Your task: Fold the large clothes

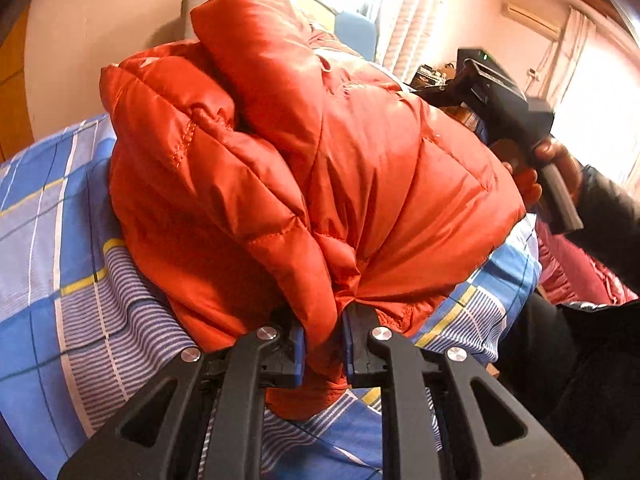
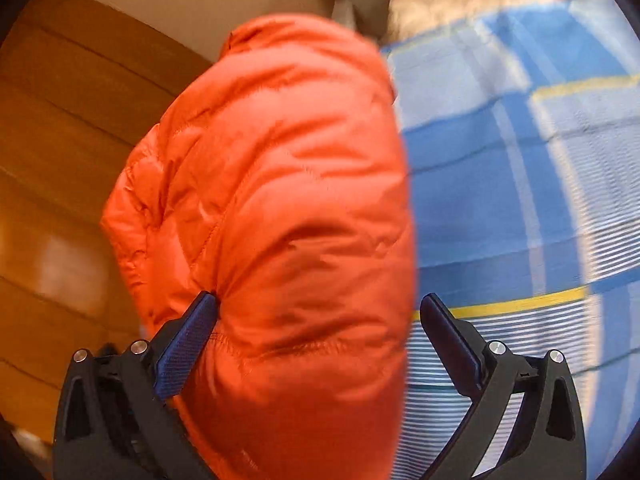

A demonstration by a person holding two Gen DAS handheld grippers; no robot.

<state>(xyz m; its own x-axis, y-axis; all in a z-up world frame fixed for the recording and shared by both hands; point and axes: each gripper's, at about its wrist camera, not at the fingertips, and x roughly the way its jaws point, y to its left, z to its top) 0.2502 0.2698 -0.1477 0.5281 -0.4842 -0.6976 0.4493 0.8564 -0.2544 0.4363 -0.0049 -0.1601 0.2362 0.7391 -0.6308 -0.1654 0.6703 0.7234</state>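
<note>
**Jacket bundled, last fold not yet set down**

Though the orange puffer jacket (image 1: 304,184) is already gathered into a thick, layered bundle on the blue plaid bedsheet (image 1: 52,248), it does not look finished: its layers bulge unevenly and one edge is pinched up. That edge sits between the jaws of the left gripper (image 1: 323,354), which are closed tight on a fold of the fabric, the bulk of the jacket lying just ahead of them. The right gripper (image 2: 316,344) stands wide open, its left pad (image 2: 186,344) touching the jacket's side and its right pad clear over the sheet, gripping nothing. Judging from this, laying down and flattening remain.
</note>
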